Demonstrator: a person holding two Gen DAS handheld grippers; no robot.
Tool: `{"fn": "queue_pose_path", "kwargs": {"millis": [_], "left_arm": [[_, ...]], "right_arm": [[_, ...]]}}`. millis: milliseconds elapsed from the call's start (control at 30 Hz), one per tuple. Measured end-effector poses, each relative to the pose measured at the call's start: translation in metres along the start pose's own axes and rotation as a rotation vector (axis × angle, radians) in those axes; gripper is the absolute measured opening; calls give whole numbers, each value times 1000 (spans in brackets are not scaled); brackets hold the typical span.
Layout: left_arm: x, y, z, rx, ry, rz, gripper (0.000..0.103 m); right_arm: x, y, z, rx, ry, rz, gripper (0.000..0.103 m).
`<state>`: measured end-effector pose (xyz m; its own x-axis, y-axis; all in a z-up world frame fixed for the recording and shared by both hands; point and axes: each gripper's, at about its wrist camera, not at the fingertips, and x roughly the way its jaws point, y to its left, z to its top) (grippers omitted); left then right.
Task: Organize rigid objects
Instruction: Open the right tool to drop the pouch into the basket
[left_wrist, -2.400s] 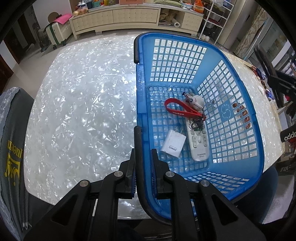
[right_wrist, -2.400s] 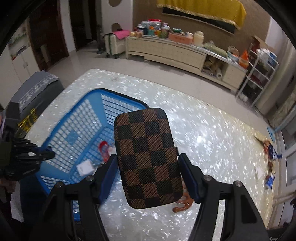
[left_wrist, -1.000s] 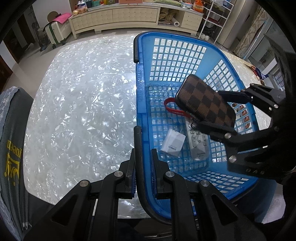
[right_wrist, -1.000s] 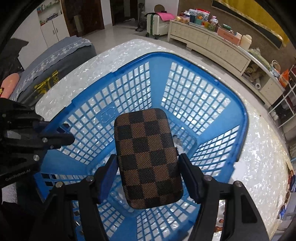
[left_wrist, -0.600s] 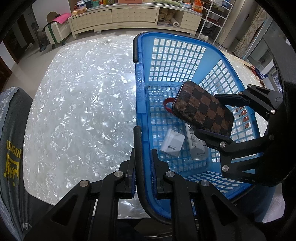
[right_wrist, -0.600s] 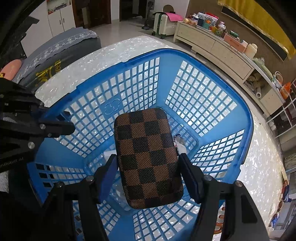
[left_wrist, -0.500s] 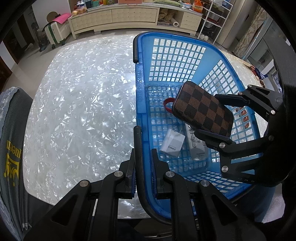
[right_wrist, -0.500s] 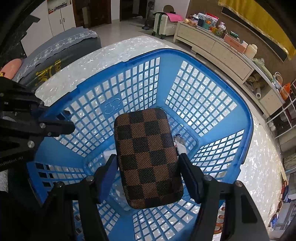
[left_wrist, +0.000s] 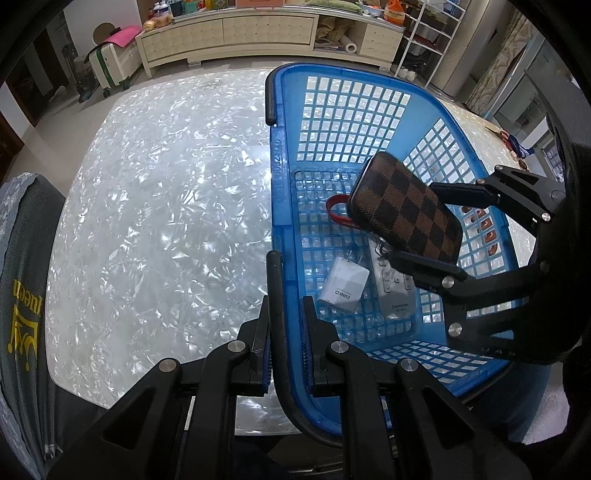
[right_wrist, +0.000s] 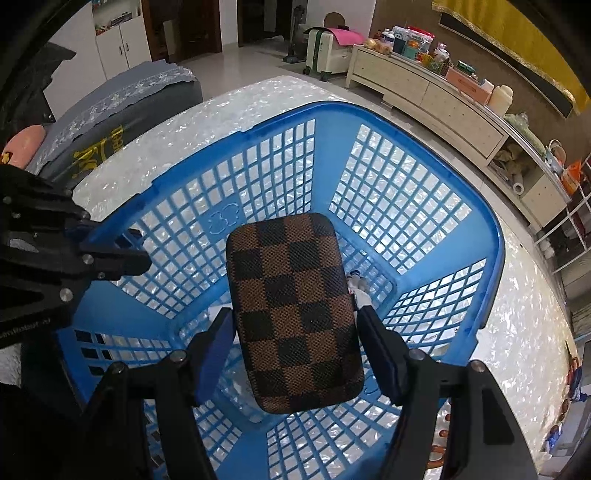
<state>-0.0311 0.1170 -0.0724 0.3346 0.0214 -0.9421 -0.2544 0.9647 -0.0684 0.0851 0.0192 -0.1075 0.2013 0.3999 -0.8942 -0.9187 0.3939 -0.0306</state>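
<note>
Left wrist view shows the counter (left_wrist: 155, 221), a pale shell-patterned top, with the blue basket (left_wrist: 275, 192) standing near its right side and its near end overhanging the near edge. The left gripper (left_wrist: 284, 343) has its fingers closed down on the basket's near-left rim, one finger outside the wall and one inside, so the basket is pinned in place.

Over the basket's middle the right gripper (right_wrist: 295, 354) comes in from the right edge, its fingers spread about as wide as the checkered case (right_wrist: 293, 310) and pressed against the case's two long sides. The case's long axis runs along the fingers, pointing across the basket toward its far-left wall, and its broad face is roughly level. It hangs clear above the basket floor, inside the rim line as far as the right wrist view shows.

Directly below it on the floor lie a remote (left_wrist: 393, 291), a white adapter (left_wrist: 343, 286) just left of the remote, and a red strap (left_wrist: 338, 210) farther toward the far end. A small white object (right_wrist: 358, 290) peeks out past the case's right edge; what it is cannot be told.

The drop, I judge, turns on this stacking: the case sits straight over the remote and strap, so releasing here would land it on them, not on bare floor. The right hand alone carries it; the left only steadies the basket.
</note>
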Motion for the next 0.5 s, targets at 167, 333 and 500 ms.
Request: {"fn": "queue_pose_path", "kwargs": {"millis": [167, 333, 500], "left_arm": [[-1, -1, 1, 0, -1, -5, 15], [-1, 0, 0, -1, -1, -8, 15], [0, 1, 0, 0, 0, -5, 15]], "right_arm": [[-7, -9, 1, 32, -24, 26, 82], [-9, -10, 1, 1, -26, -2, 97], [-14, -10, -3, -17, -34, -16, 102]]}}
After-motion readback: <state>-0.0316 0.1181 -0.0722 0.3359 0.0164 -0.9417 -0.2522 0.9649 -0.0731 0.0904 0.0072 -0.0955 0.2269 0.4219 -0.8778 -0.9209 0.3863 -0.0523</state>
